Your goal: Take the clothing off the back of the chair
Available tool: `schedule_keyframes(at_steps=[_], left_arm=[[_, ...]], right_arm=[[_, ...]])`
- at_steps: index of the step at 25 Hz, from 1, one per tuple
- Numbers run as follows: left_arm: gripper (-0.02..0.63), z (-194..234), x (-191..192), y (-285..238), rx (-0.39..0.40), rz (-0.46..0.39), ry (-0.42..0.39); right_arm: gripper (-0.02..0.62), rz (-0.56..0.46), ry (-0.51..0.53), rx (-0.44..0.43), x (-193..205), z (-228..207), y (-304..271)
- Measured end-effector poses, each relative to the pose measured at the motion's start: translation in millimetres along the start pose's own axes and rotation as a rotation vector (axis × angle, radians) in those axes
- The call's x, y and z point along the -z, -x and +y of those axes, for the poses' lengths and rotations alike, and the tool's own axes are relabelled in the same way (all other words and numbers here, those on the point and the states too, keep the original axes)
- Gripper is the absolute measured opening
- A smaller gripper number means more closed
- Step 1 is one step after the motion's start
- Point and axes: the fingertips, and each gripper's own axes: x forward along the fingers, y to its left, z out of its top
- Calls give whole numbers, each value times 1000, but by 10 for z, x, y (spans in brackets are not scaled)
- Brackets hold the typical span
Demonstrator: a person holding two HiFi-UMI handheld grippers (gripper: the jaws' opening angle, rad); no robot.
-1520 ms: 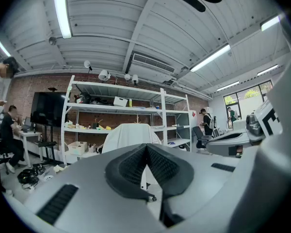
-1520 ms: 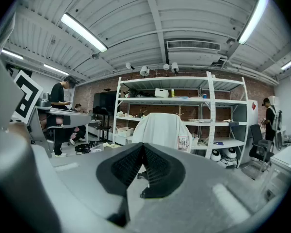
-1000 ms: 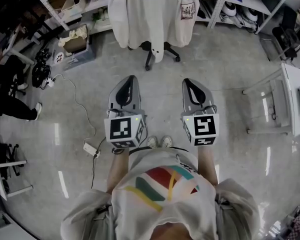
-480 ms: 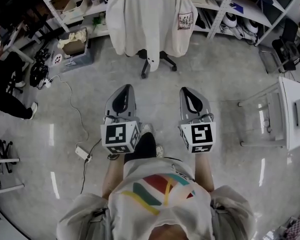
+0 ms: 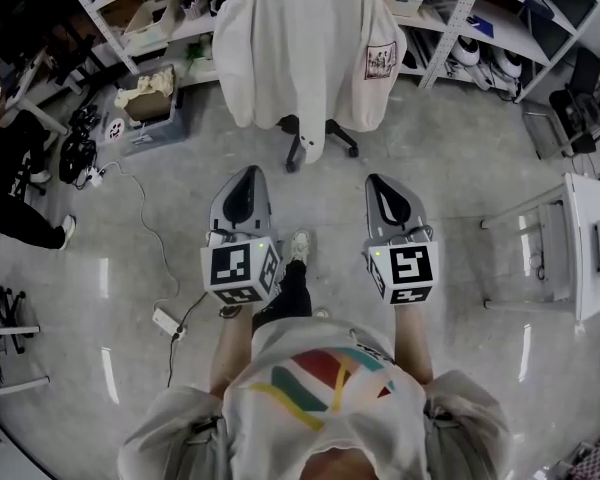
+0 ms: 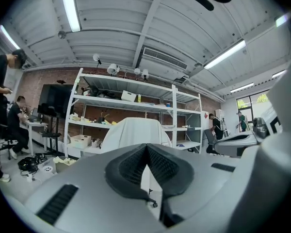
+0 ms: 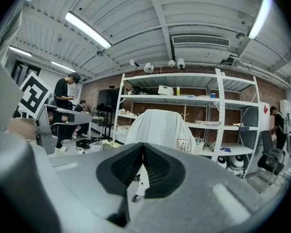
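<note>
So this looks like the approach step to me, nothing's been grabbed yet. The left tongs (image 5: 249, 172) and right tongs (image 5: 381, 181) are both pressed fully together with nothing between them; each gripper view shows the dark pads meeting in a closed V, with the target well out in front. They're held side by side and roughly level, both aimed at the chair.

The white top (image 5: 298, 53) is draped over the backrest of a swivel chair (image 5: 324, 136) that stands on the floor (image 5: 450, 198) just in front of the shelving (image 5: 450, 13). It covers the backrest from its top edge down past both side edges, so only the wheeled base shows underneath.

My read on the next move: close the gap, spread both tongs, pinch the fabric near the two top corners of the backrest, then lift straight up so it clears the top edge instead of dragging.

Orientation-wise, the top hangs with its long axis vertical, broad side facing the person. A loose end (sleeve or hood, can't tell) points down at the floor, and a printed patch (image 5: 380, 61) sits near the right edge.
</note>
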Motion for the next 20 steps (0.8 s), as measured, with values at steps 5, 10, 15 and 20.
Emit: schedule_keyframes(at_steps=[5,10,15,20], left_arm=[[14,255,-196,-530,8,-28,5],[14,557,-350,-1117,13,-32,9],[14,799,-458,-1703,33,-36,1],[14,1070,-576,-2272,64,-39,0]], right_arm=[[5,-8,-3,47,-135,-255,-515],[5,-14,-7,89,-341,-507,-1041],[5,-20,-14,124,-491,-736,-1620],[5,-38,-3,157,-688,-853,-2171]])
